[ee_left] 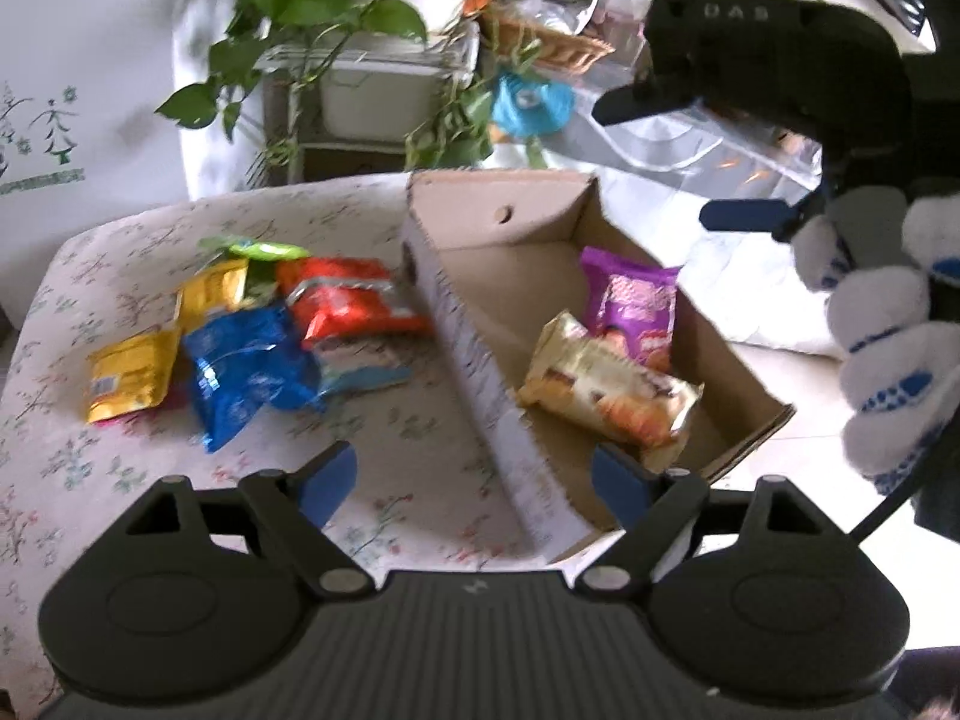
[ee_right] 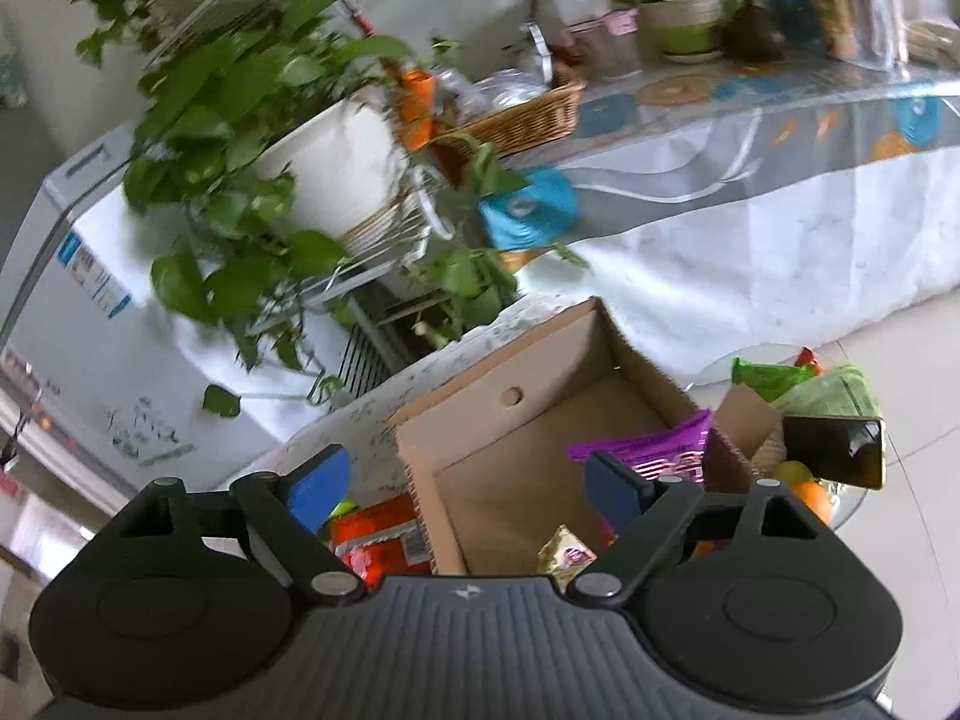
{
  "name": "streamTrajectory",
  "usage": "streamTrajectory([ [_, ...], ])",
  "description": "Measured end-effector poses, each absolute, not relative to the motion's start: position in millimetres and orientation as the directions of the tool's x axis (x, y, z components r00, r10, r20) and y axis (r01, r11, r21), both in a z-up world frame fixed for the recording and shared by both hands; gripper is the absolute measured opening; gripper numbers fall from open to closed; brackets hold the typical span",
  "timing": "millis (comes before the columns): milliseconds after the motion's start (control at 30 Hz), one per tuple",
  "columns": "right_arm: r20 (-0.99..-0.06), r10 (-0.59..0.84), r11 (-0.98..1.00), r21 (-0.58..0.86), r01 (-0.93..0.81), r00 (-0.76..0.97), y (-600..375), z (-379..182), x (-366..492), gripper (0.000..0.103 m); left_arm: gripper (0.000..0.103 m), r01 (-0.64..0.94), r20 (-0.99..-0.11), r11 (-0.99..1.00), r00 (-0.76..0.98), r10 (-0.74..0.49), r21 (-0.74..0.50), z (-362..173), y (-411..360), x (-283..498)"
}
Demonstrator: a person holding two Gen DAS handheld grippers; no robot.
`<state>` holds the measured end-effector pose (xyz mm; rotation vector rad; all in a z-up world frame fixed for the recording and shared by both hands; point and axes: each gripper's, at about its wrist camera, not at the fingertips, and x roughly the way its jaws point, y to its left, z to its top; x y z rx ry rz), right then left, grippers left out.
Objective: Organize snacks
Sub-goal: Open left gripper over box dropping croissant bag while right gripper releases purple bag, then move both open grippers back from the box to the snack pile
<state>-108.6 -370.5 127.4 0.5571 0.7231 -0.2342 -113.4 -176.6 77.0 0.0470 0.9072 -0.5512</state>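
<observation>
We note a small table (ee_left: 60,312) under a floral cloth, soft-edged, pale with sprigged flowers. On it sits a shallow cardboard box (ee_left: 474,360), corrugated brown inside, printed white on its long outer wall, with round finger holes in the end panel.

Inside the box lie two sealed snacks: a gold foil packet (ee_left: 606,390), crinkled, lying flat across the floor, and a purple packet (ee_left: 630,294) just beyond it, touching it at one corner.

Left of the box, on the cloth, we see a loose pile of glossy pouches: a red bag (ee_left: 348,300) next to the box wall, a blue bag (ee_left: 246,366), two yellow pouches (ee_left: 129,375), and a green wrapper (ee_left: 264,251) at the back.

Left gripper (ee_left: 474,480): blue pads apart, nothing between them, straddling the near end of the box wall.

Right gripper (ee_right: 468,486): its jaws also apart and empty, over the box, with the purple packet beside the right pad. From the left wrist camera we see a white knit glove (ee_left: 882,348) with blue grip dots holding it.

Behind stand leafy potted vines (ee_right: 240,138) and a woven basket (ee_right: 522,114).
</observation>
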Motion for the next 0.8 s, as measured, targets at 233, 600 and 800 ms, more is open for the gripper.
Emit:
streamTrajectory([
  [233,-0.709,-0.006,0.863,0.352,0.362,0.705,-354,123,-100,0.091,0.087,0.432,-0.763,0.879,0.493,-0.418,-0.203,74,-163,-105],
  [600,-0.692,-0.015,0.877,0.337,0.341,0.722,-336,123,-92,0.100,0.089,0.311,-0.765,0.924,0.532,-0.364,-0.223,65,-118,-84],
  [800,-0.689,0.021,0.859,0.383,0.340,0.725,-328,117,-85,0.100,0.092,0.228,-0.778,0.949,0.546,-0.311,-0.219,65,-88,-58],
])
